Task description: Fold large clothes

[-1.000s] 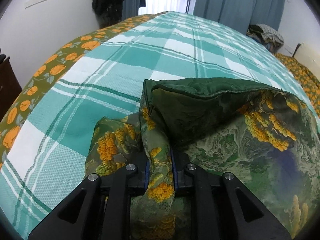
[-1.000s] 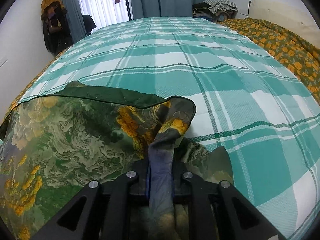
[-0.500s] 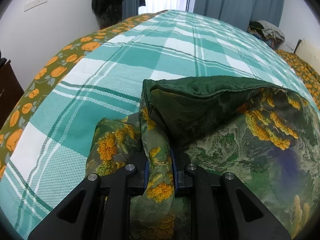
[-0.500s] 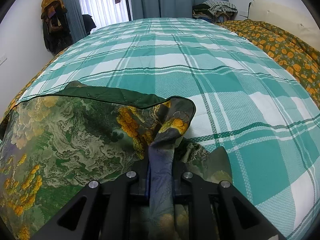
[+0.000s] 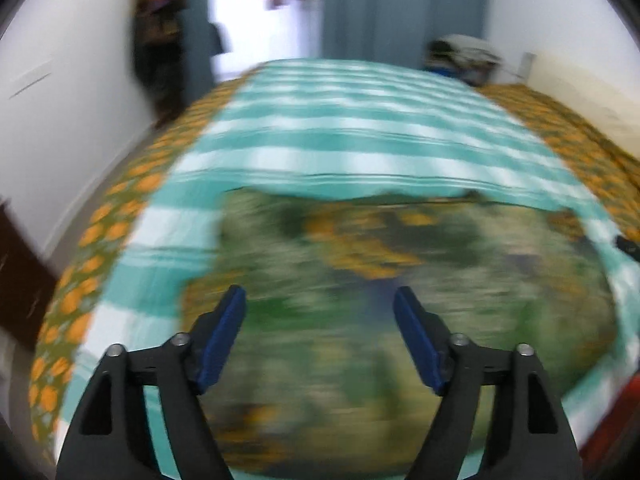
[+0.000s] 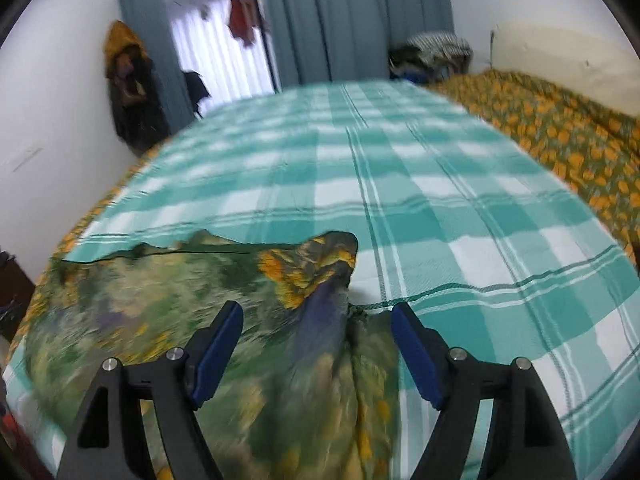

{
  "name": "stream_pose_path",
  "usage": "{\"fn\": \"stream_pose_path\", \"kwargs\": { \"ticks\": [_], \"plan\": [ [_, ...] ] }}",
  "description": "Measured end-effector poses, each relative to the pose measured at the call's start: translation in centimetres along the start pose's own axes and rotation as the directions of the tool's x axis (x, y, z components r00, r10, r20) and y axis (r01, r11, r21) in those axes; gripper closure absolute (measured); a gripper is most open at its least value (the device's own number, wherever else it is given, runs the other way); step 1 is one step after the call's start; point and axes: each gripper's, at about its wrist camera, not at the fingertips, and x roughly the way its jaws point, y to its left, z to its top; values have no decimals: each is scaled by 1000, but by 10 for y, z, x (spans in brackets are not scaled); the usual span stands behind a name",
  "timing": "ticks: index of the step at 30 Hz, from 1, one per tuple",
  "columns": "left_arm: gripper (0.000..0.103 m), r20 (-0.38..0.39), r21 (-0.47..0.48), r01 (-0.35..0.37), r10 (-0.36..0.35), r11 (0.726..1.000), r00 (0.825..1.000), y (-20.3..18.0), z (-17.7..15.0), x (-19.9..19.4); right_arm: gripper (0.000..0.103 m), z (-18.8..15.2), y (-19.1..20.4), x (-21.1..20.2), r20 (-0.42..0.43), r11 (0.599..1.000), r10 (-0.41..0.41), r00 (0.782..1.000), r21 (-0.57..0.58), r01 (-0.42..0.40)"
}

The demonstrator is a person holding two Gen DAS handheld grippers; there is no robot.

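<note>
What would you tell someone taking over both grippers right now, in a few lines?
Left gripper: jaws opening, pads clear of the cloth, nothing held.
Right gripper: jaws opening too; a raised ridge of the cloth sits between the pads, but they do not press on it.
Green floral garment: lies on the teal plaid bedspread, its dark hem running straight along the far side.
Done: judging by that even far edge, one fold seems laid down and let go.
Left: probably smooth the bunched right corner, then regrip for the next fold. The left view is too blurred to judge flatness.
</note>
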Motion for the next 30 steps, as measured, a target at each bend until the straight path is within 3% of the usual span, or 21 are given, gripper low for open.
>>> {"fn": "stream_pose_path", "kwargs": {
  "ticks": [2, 5, 7, 9, 11, 13, 17, 22, 25, 30],
  "plan": [
    [23, -20, 53, 91, -90, 994, 996, -38, 10, 11, 25, -9, 7, -12, -6, 998, 67, 998, 3, -67],
    [22, -50, 109, 149, -144, 983, 988, -84, 25, 44, 26, -31, 22, -22, -44, 989, 149, 988, -14, -150],
    [22, -93, 89, 130, -122, 987, 988, -102, 38, 80, 41, -49, 29, -17, -87, 989, 147, 985, -16, -149],
    [22, -139, 49, 99, -92, 994, 986, -105, 46, 113, 63, -70, 28, -2, -150, 995, 101, 984, 2, -101],
    [18, -226, -4, 29, -29, 1000, 974, -100, 45, 157, 67, -87, 23, 7, -166, 996, 82, 983, 31, -78],
    [13, -262, -63, 27, -42, 998, 964, -89, 35, 181, 67, -91, 24, 8, -164, 996, 83, 983, 25, -80],
    [11, -219, -41, 18, -26, 999, 975, -92, 25, 180, 67, -93, 31, 11, -160, 997, 73, 984, -15, -76],
    [11, -227, -30, 30, -36, 999, 973, -93, 29, 159, 67, -93, 29, 8, -152, 996, 87, 985, 8, -87],
    [11, -204, 44, 61, -51, 997, 978, -100, 23, 135, 65, -93, 17, -3, -163, 991, 125, 979, 68, -115],
    [11, -164, 197, 87, -54, 977, 985, -113, -18, 84, 65, -105, 5, -32, -181, 985, 133, 975, 138, -109]
  ]
}}
